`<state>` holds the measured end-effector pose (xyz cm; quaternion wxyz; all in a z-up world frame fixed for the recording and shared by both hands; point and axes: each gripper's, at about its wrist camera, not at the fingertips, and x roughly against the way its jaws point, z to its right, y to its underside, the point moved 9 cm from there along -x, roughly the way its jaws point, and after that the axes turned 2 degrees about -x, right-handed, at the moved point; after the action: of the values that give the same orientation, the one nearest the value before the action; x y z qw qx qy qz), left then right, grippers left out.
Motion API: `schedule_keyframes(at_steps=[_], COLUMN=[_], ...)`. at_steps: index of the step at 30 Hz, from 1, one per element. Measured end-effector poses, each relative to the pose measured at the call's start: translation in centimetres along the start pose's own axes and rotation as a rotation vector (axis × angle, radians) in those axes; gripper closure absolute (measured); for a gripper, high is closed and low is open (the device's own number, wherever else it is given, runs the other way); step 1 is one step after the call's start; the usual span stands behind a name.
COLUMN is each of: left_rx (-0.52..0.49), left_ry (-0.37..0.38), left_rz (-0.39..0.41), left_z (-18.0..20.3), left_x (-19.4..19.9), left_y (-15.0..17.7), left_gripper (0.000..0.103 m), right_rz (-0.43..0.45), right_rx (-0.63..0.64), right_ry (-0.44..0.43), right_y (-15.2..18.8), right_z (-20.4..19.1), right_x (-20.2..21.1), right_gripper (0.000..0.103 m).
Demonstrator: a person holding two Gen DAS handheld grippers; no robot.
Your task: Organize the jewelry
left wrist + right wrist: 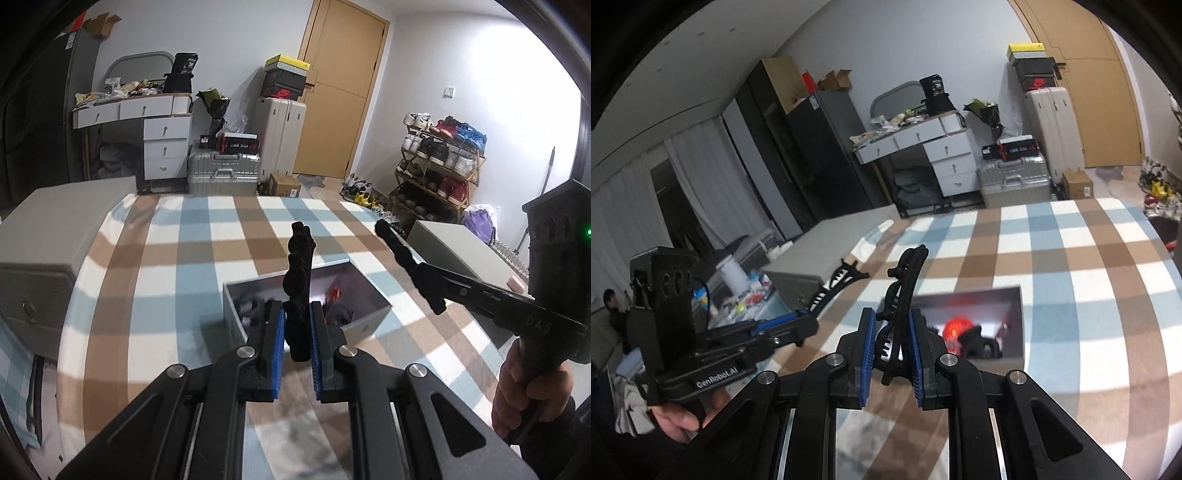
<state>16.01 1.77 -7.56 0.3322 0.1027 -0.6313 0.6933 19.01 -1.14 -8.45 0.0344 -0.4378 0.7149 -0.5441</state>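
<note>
My left gripper (297, 325) is shut on a black hair claw clip (298, 277), held upright above the bed. My right gripper (894, 343) is shut on a second black claw clip (899, 299). Each gripper shows in the other view: the right one with its clip (406, 258) at the right, the left one with its clip (834, 284) at the left. An open grey box (369, 317) lies on the plaid blanket just beyond both grippers; it holds dark items and something red (956, 328).
The plaid blanket (184, 266) covers the bed. A grey cabinet (44, 236) stands at its left, another grey box (454, 240) at the right. Suitcases (225, 173), a white desk, a shoe rack (439, 166) and a wooden door stand beyond.
</note>
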Motion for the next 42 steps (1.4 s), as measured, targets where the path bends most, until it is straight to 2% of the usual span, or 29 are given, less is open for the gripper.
schedule_keyframes(at_steps=[6,14,22,29,34,35,37,38,39,41,42], left_rx=[0.001,-0.003,-0.002,-0.005,-0.009,-0.009,-0.014,-0.018,-0.019,-0.021,-0.022], left_ry=[0.037,0.068,0.084,0.1,0.098,0.101,0.098,0.085,0.082,0.073,0.063], left_rz=[-0.002,-0.039,-0.084,-0.096,-0.087,-0.095,-0.097,-0.091,-0.082,-0.064,-0.065], left_z=[0.3,0.8,1.2,1.4,1.4,1.5,1.4,1.3,1.2,1.2,0.9], left_x=[-2.4,-4.8,-5.8,-6.0,-6.2,-6.2,-6.3,-6.2,-6.0,-5.5,-5.5], left_y=[-1.3,-1.2,-0.1,0.9,0.4,0.2,0.1,0.1,0.0,-0.2,-0.1], left_gripper=[0.095,0.095,0.095,0.095,0.095,0.091,0.074,0.058,0.054,0.053,0.051], right_rz=[-0.009,-0.022,-0.055,-0.079,-0.085,-0.083,-0.085,-0.079,-0.064,-0.036,-0.02], right_rx=[-0.022,-0.059,-0.088,-0.072,-0.031,-0.022,-0.02,-0.028,-0.032,-0.026,-0.021], right_ry=[-0.028,-0.044,-0.036,-0.027,-0.005,0.011,0.019,0.015,0.015,0.019,0.03], right_y=[-1.3,-1.4,-0.3,1.0,1.1,1.0,1.0,0.9,0.8,0.5,0.3], right_z=[1.2,3.0,4.7,4.8,4.8,4.8,4.9,5.0,5.0,5.0,5.1], right_x=[-2.2,-4.1,-5.4,-6.2,-6.8,-6.8,-6.8,-6.6,-6.2,-5.4,-5.0], right_gripper=[0.086,0.086,0.086,0.086,0.083,0.083,0.072,0.059,0.057,0.056,0.05])
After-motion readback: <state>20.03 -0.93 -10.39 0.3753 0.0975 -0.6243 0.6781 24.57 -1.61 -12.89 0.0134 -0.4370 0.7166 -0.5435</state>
